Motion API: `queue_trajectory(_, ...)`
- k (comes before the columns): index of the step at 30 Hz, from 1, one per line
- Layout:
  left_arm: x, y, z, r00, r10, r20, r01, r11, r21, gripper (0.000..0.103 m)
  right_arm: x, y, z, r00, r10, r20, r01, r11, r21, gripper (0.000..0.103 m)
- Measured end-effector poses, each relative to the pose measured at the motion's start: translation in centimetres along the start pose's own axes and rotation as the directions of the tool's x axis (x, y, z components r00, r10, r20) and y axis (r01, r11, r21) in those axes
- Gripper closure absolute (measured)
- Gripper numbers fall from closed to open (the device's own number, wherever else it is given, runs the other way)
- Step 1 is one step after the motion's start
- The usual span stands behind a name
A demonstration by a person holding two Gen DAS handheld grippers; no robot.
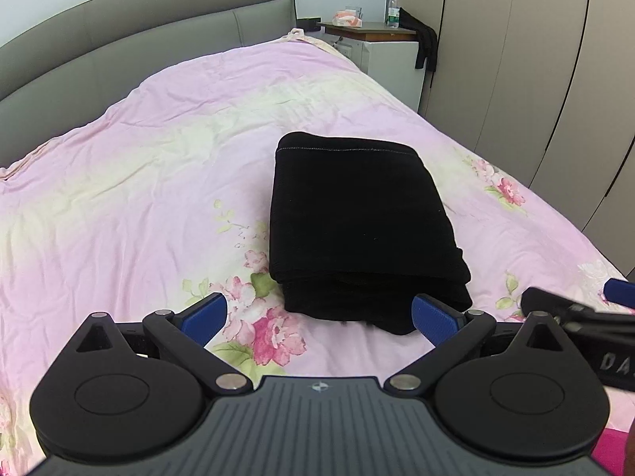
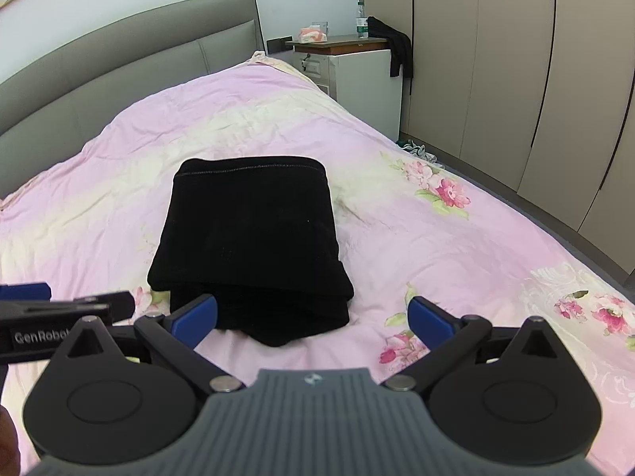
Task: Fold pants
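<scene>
Black pants lie folded into a thick rectangular stack on the pink floral bedspread; the same stack sits centred in the right wrist view. My left gripper hovers above the near edge of the stack, its blue pads wide apart and empty. My right gripper stands open too, raised over the near right corner of the stack, holding nothing. Each gripper shows at the edge of the other's view: the right one and the left one.
A grey padded headboard runs along the far side of the bed. A white nightstand with a water bottle, a tissue pack and a draped dark garment stands at the far corner. Beige wardrobe doors line the right side.
</scene>
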State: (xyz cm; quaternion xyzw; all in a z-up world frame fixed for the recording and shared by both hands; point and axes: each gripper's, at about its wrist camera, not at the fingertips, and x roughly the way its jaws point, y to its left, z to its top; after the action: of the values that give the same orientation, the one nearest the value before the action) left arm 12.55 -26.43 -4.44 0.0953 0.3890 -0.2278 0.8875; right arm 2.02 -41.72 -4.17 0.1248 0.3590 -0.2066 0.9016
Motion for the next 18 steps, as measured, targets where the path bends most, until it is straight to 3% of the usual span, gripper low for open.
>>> queue_trajectory(18, -0.6, -0.6, -0.1, 0.999, 0.032, 0.017, -0.032, 0.999, 0.03, 0.0, -0.9, -1.4, -1.1, 1.0, -0.011, -0.009, 0.011, 1.0, 0.004, 0.005)
